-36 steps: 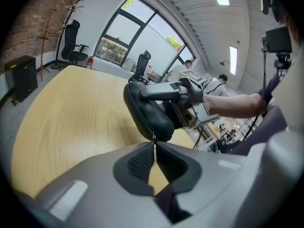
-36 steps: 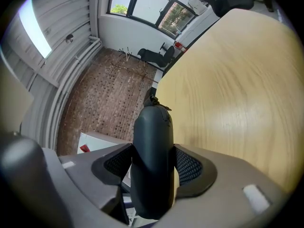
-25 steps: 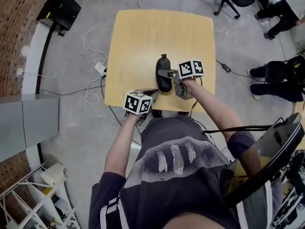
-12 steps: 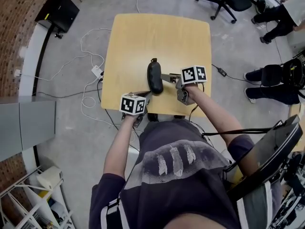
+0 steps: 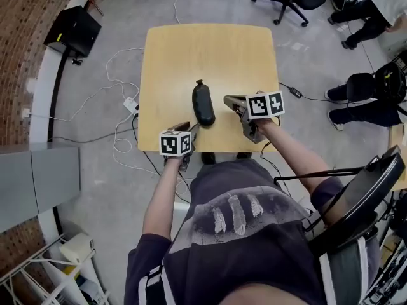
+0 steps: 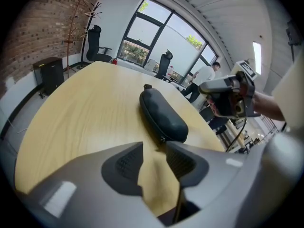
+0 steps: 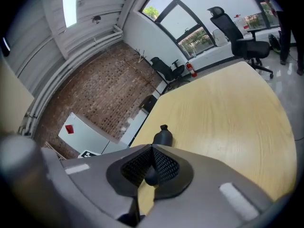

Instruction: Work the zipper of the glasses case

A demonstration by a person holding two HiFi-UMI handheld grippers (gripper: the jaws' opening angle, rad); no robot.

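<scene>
Glasses case [image 5: 203, 104] points away; left tongs [image 6: 154, 150] just opened, right tongs [image 7: 152, 148] just shut, empty.

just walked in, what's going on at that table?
A person with a gripper in each hand is working on a dark glasses case that lies on the wooden table. Neither gripper holds it right now. The left claw, at the table's near edge, has just been opening, with nothing between its jaws and the case just ahead. The right claw, off to the case's right, has just closed on nothing.
</scene>
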